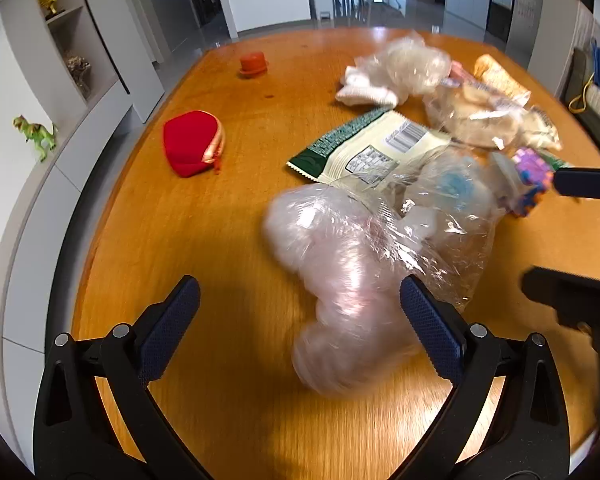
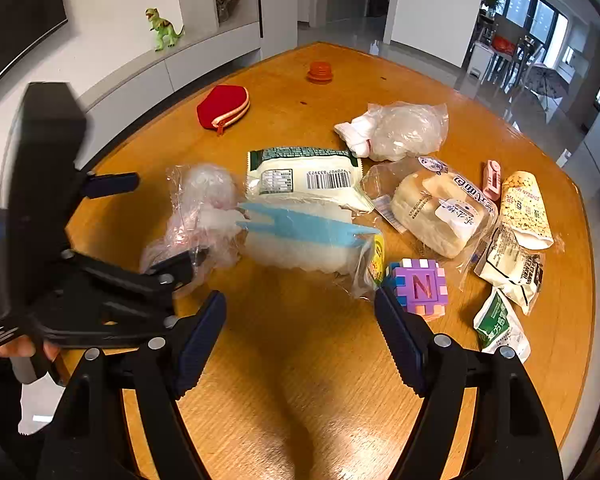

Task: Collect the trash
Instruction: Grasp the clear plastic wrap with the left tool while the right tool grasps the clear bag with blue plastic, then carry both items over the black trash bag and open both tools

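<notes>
A crumpled clear plastic bag [image 1: 340, 280] with white and pink stuffing lies between the wide-open fingers of my left gripper [image 1: 300, 312]; it is motion-blurred. It also shows in the right wrist view [image 2: 200, 216], with the left gripper [image 2: 156, 224] around it. My right gripper [image 2: 300, 332] is open and empty over bare table, its right finger beside a purple N cube [image 2: 420, 286]. More trash lies beyond: a green-and-white wrapper [image 2: 304, 176], a clear bag with blue print [image 2: 308, 240], a bagged tissue wad [image 2: 396, 130], a bread bag [image 2: 436, 208] and several small wrappers [image 2: 516, 240].
A red pouch [image 1: 192, 142] and an orange cap [image 1: 254, 65] sit on the far left of the wooden table [image 1: 228, 216]. A green dinosaur toy [image 2: 162, 28] stands on a white sideboard beyond the table. A pink eraser-like item [image 2: 491, 178] lies by the bread.
</notes>
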Demonstrator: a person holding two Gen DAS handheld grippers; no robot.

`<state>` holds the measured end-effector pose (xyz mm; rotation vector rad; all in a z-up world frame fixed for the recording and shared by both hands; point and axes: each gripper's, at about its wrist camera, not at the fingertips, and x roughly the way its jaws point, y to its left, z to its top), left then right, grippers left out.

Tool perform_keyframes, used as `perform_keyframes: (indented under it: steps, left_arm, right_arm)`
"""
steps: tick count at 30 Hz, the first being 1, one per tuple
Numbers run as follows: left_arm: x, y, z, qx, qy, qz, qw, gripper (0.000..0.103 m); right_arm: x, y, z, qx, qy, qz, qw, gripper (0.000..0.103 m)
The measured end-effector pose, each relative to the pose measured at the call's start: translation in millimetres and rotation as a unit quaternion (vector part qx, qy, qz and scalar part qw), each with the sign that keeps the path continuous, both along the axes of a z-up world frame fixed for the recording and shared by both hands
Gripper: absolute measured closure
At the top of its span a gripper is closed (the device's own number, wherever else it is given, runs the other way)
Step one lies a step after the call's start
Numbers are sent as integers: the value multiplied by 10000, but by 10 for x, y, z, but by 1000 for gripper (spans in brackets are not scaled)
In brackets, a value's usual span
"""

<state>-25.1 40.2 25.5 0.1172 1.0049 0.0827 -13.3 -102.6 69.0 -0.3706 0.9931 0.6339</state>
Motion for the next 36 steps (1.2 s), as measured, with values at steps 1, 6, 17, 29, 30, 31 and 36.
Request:
perform_keyframes:
  steps: [1,6,17,29,30,31,36]
  left_arm:
    - [42,4,-49,-10,31,8,10000,6]
    - [-4,185,-133,-618,85,-82,9980,70]
    - [-358,574,-124,-1001,172,119,9948,73]
    - [-731,964,-93,-1228,21,674,9901,73]
    - [-783,1005,-79,-1245,-9,733,9895,73]
    - [-832,1041,-64,-1263,-37,773,9890,73]
    - [-1131,1187,89,-1330,-328,936,9861,73]
  right_arm:
    - [7,0,-12,-19,-10,-2,10000,26]
    - [89,44,-10,64,-59,-28,10000,26]
    - [328,554,-176,-15,7,623,9981,20]
    - [102,795,-240,-554,-132,606,9965,79]
    - [87,777,-197,-435,-26,583,9973,82]
    - [54,749,-135,-306,38,522,9982,85]
    - [-226,649,110,107,10,400,9991,87]
